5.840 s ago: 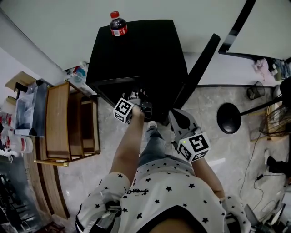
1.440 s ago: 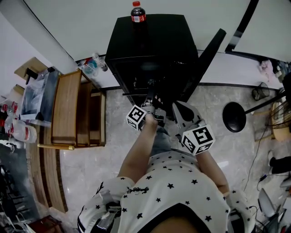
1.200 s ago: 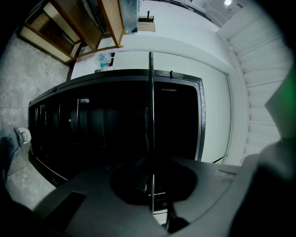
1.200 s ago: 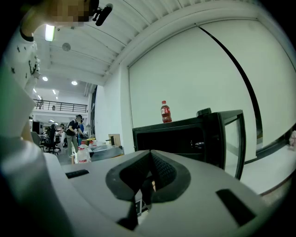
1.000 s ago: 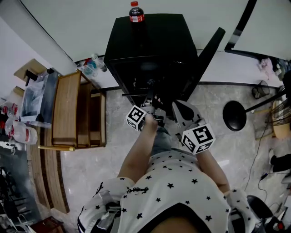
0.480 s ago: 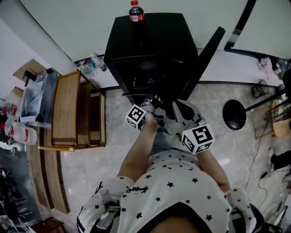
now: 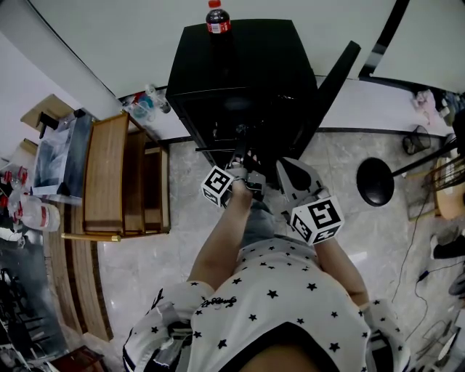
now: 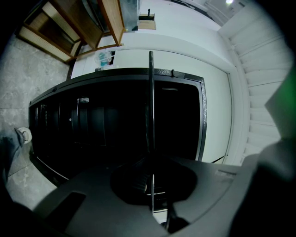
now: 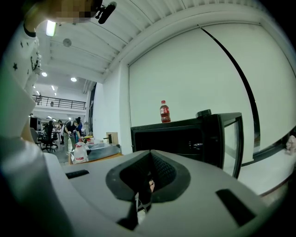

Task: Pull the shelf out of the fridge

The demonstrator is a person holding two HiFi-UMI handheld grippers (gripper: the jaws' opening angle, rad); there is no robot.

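A small black fridge (image 7: 240, 65) stands in front of me with its door (image 7: 330, 87) swung open to the right. The wire shelf (image 7: 218, 149) sticks out of the fridge mouth as a thin dark rod. My left gripper (image 7: 243, 166) is shut on its front edge. In the left gripper view the shelf (image 8: 151, 102) runs as a thin bar from the fridge (image 8: 115, 120) straight into the closed left gripper (image 8: 152, 185). My right gripper (image 7: 282, 171) hovers beside the left one, shut and empty. Seen in the right gripper view, the right gripper (image 9: 138, 203) points toward the fridge (image 9: 185, 134).
A cola bottle (image 7: 216, 16) stands on the fridge top, also seen as the bottle (image 9: 164, 112). A wooden rack (image 7: 120, 182) stands to the left. A black round stand base (image 7: 375, 185) and cables lie on the marble floor to the right. My legs are below the grippers.
Since the oldest frame the left gripper has drawn back from the fridge mouth with the shelf edge. Over the last second almost nothing has moved.
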